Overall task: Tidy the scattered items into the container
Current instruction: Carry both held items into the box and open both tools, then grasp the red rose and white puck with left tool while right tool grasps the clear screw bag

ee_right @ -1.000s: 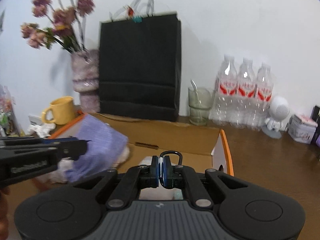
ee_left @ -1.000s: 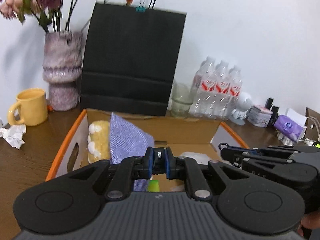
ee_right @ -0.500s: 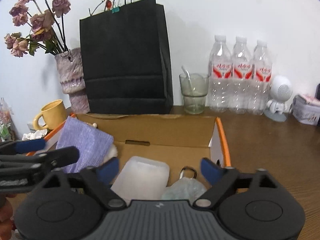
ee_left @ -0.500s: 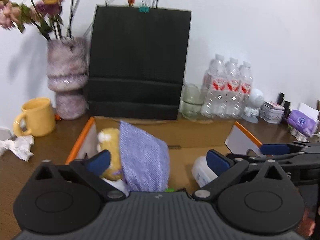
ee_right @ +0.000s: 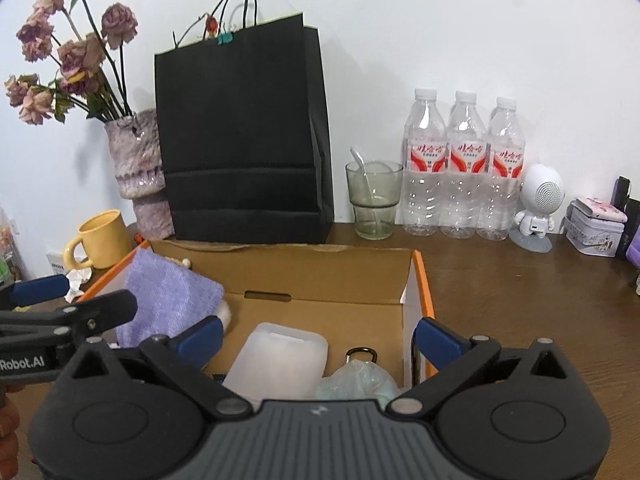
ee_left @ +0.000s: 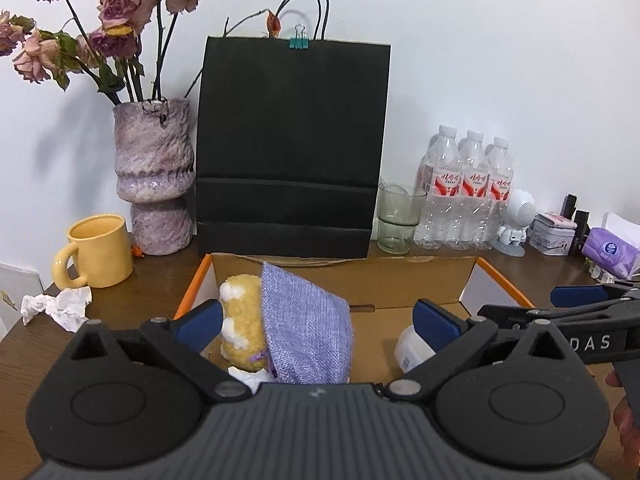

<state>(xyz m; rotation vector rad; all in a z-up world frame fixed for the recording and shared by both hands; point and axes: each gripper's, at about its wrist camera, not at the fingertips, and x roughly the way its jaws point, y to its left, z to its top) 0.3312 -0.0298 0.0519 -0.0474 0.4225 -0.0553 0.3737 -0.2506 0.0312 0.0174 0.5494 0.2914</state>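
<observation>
Hovering over box (ee_right: pixel 420 280) (jaws spread): grippers (ee_left: pixel 316 320).

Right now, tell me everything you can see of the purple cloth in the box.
The purple cloth is a lavender, ribbed knit-looking fabric, standing up folded or draped in the left part of the cardboard box. It leans against a fuzzy yellow plush toy on its left. Its lower edge is hidden behind the left gripper, whose fingers are open and not touching it.

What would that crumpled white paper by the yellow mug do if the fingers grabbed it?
The crumpled paper looks thin and wrinkled, so it would probably squash flat and weigh almost nothing. Its bumpy shape likely keeps it from rolling, though a push might slide it across the table.
</observation>
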